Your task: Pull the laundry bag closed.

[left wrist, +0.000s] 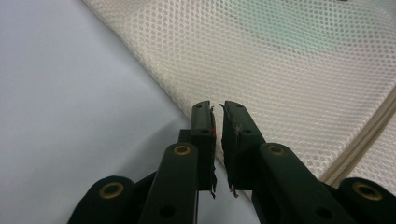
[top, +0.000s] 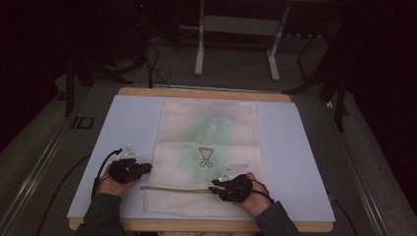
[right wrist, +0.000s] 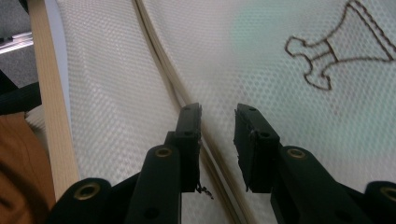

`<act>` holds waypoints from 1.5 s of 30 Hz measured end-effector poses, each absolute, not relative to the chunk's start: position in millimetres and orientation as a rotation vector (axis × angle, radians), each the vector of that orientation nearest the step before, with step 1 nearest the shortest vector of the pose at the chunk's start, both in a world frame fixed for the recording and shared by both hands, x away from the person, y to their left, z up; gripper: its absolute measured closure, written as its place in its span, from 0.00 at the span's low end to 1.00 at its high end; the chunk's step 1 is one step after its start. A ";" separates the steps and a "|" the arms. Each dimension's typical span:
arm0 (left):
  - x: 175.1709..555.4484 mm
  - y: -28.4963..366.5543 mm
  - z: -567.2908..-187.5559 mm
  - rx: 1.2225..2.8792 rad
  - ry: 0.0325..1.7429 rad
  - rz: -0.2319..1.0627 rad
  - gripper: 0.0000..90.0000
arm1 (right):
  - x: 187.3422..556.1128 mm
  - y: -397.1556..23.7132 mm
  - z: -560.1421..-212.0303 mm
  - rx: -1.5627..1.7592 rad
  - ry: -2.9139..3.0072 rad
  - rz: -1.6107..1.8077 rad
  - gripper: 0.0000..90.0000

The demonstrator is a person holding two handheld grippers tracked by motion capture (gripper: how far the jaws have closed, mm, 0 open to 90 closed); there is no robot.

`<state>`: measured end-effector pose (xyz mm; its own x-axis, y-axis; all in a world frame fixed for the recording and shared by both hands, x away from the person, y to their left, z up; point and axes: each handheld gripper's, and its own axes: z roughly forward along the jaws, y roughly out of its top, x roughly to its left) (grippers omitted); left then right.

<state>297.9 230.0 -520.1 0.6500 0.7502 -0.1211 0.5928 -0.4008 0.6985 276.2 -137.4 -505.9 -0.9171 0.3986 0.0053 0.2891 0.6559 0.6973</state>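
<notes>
Mesh bag (top: 206, 147) hides green contents—left gripper (left wrist: 217, 109) fingers nearly closed, right gripper (right wrist: 218, 116) fingers parted.

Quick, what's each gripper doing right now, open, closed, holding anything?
Left gripper: nearly shut, a thin gap, holding nothing, at the mesh bag's edge.
Right gripper: open, empty, over the bag's zipper.

The room is dim, its edges lost in black. Grey carpet (top: 231, 69) spreads beyond the table's far edge, where a white metal frame (top: 238, 34) stands; dark cables (top: 152, 64) trail near the far left corner.
</notes>
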 end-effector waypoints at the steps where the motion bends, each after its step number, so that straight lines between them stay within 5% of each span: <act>1: 297.7 229.8 -519.9 2.127 1.035 0.270 0.92 | 276.3 -135.0 -505.2 0.556 2.727 1.108 0.79; 37: 302.0 223.0 -526.5 2.193 0.970 0.181 0.99 | 275.4 -44.1 -504.1 0.318 2.762 1.148 0.77; 45: 301.6 222.8 -525.9 2.180 0.976 0.186 0.98 | 277.1 -24.6 -508.8 0.309 2.765 1.179 0.85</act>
